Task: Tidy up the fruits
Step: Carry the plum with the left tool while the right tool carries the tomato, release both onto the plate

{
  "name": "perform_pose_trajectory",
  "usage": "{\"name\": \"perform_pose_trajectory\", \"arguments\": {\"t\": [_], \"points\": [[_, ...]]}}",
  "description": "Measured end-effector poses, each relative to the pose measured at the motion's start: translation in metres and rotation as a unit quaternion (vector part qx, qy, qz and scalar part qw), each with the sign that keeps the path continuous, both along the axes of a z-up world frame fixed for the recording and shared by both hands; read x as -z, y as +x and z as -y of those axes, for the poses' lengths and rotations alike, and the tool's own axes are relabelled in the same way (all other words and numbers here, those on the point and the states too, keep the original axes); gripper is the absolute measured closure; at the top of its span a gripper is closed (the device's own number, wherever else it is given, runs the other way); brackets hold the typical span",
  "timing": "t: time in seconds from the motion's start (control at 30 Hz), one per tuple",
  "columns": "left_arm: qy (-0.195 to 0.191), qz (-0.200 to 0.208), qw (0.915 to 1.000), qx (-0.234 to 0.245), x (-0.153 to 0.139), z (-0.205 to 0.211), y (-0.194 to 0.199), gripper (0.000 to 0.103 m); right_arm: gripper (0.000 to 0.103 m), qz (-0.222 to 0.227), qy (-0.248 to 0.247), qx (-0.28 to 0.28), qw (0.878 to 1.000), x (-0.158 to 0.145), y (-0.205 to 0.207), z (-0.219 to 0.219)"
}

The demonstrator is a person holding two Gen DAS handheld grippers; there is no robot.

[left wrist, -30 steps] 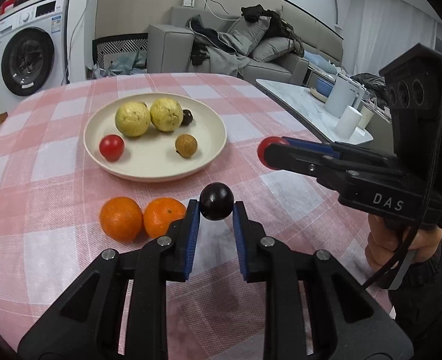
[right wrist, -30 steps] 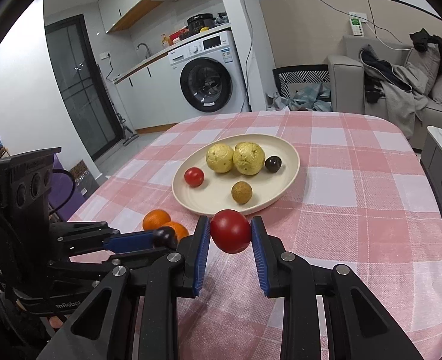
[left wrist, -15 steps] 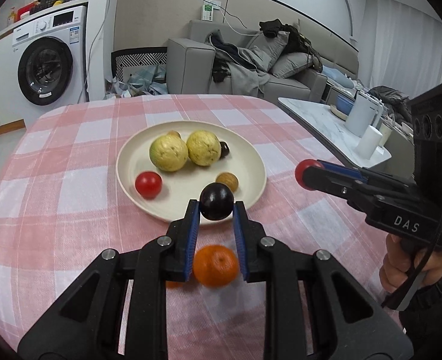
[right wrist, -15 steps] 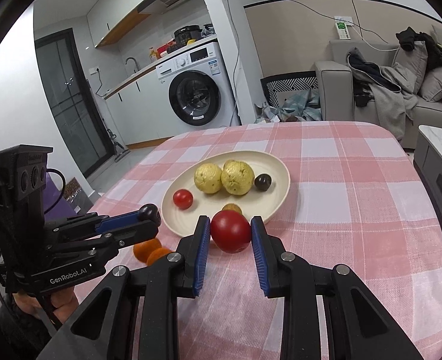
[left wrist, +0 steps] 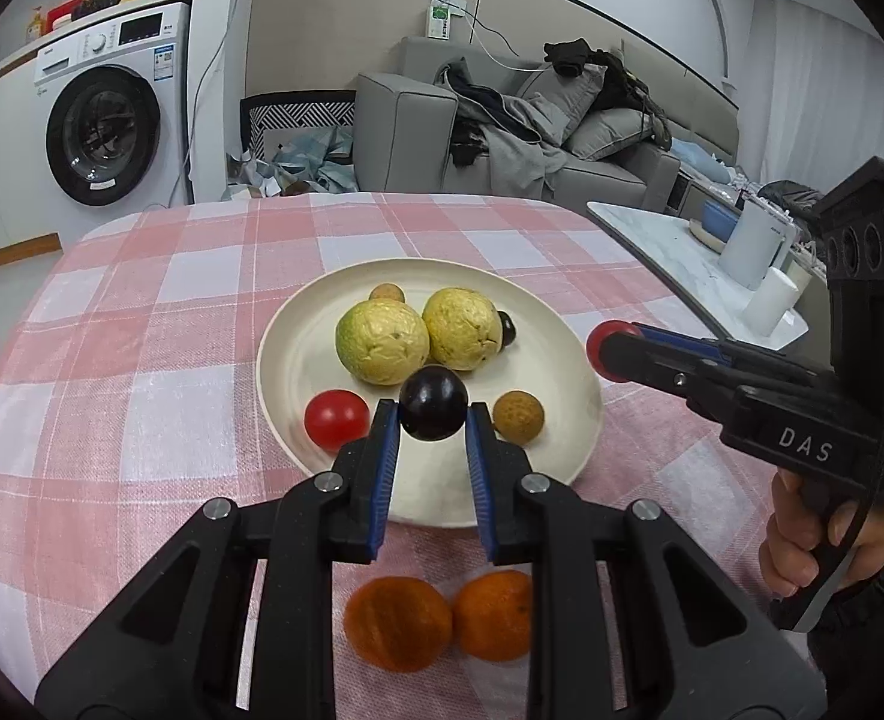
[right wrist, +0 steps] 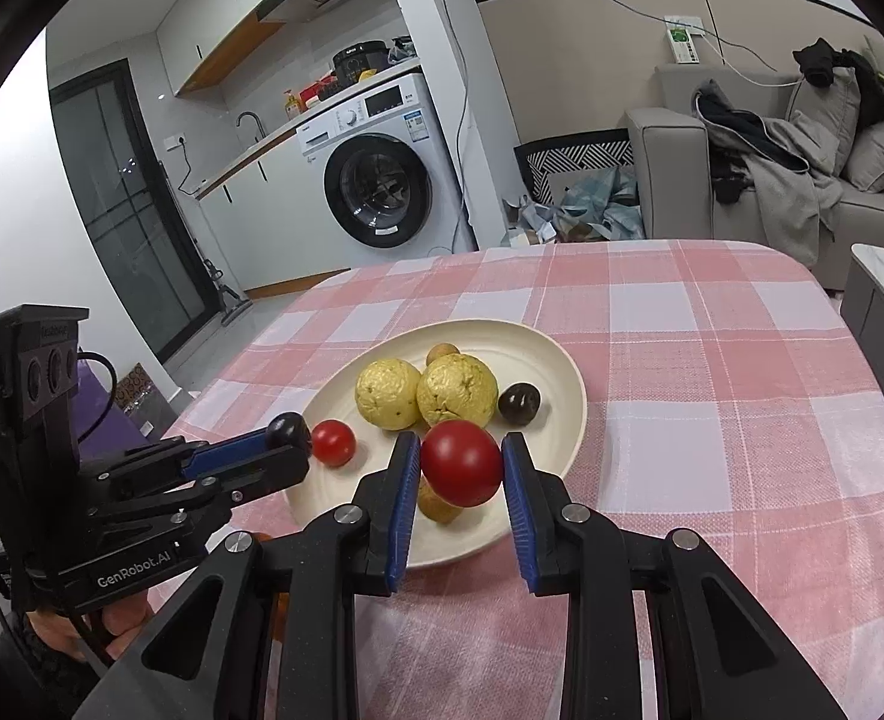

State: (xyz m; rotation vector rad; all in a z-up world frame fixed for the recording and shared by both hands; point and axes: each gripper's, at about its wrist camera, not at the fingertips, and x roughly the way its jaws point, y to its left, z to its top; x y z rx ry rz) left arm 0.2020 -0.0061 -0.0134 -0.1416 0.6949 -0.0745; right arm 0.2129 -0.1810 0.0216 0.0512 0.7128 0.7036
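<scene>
Left tool (left wrist: 432, 420) is gripping a dark plum (left wrist: 433, 402) btwn its blue pads, hanging over the near part of the cream plate (left wrist: 298, 354). Right tool (right wrist: 460, 468) is clamping a red tomato (right wrist: 461, 462), also over the plate's near edge. Plate is sitting on the bench w/ pink-white check cloth (left wrist: 160, 372) and is holding two yellow guavas (left wrist: 382, 342), a small red tomato (left wrist: 336, 420), a brown longan (left wrist: 519, 416), a 2nd longan (left wrist: 386, 293) behind the guavas, and a 2nd dark plum (right wrist: 519, 403) just beside the right guava. Two oranges (left wrist: 398, 623) are lying on the cloth touching each other, near side of the plate, under the left tool. Readable text: "DAS" on the right tool body (left wrist: 805, 451) in left wrist view, "GenRobot.AI" on the left tool body (right wrist: 133, 570) in right wrist view. Washer (right wrist: 382, 174) in bkgd; its label is too small to read.
</scene>
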Motion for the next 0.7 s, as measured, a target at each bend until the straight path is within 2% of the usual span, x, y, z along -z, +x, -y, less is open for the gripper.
{"name": "perform_pose_trajectory", "arguments": {"t": [0.23, 0.37, 0.7], "points": [[0.022, -0.019, 0.9996, 0.004, 0.016, 0.005, 0.017, 0.083, 0.075, -0.01, -0.031, -0.002, 0.999, 0.015, 0.016, -0.011], [0.032, -0.028, 0.999, 0.01, 0.022, 0.009, 0.026, 0.083, 0.075, -0.02, -0.029, 0.003, 0.999, 0.019, 0.023, -0.012], [0.029, -0.048, 0.9983, 0.017, 0.033, 0.012, 0.041, 0.083, 0.074, -0.028, -0.042, -0.001, 0.999, 0.026, 0.03, -0.022]]}}
